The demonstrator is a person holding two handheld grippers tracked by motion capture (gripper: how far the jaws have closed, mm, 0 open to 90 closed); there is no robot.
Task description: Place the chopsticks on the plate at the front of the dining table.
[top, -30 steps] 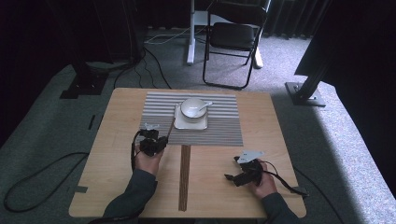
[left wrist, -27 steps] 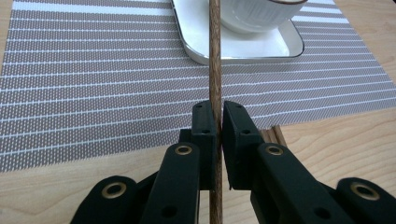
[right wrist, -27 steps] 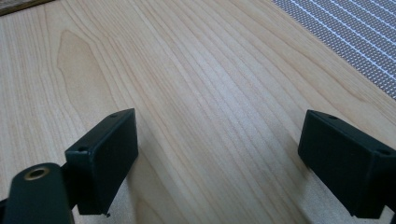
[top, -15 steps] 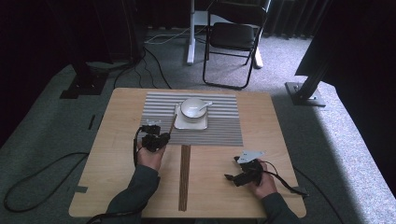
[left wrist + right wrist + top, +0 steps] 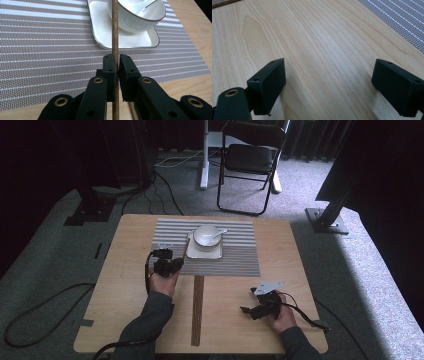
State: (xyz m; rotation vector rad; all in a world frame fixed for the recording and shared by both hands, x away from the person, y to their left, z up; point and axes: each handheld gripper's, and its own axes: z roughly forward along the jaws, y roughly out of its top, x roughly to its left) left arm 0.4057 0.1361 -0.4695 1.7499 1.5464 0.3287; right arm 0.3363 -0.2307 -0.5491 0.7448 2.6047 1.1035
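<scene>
Left hand-held gripper (image 5: 115, 62) clamped tight on a thin wooden chopstick (image 5: 115, 30), stick pinched right between the two black jaws and running straight up past them. From the left gripper view, chopstick crossing in front of the white bowl (image 5: 140, 15), which sits on a white rectangular plate (image 5: 105, 30) on the striped placemat (image 5: 45, 45); looks like a white spoon (image 5: 147, 3) resting inside the bowl. Can't tell whether the far tip touches the bowl or just passes in front of it. In the high view, same left hand-held gripper (image 5: 167, 265) parked just at the near-left corner of the placemat (image 5: 240, 260), close beside the plate (image 5: 190, 254). Another dark wooden chopstick or pair (image 5: 197, 310) lying flat on the worktop (image 5: 110, 295), running from the near edge of the placemat back toward the person. Right hand-held gripper (image 5: 252, 309) well off to the near-right of the placemat, low over bare wood, jaws spread wide with nothing between them, as seen in the right gripper view (image 5: 328, 87), just a corner of the placemat (image 5: 402, 20) peeking in.
</scene>
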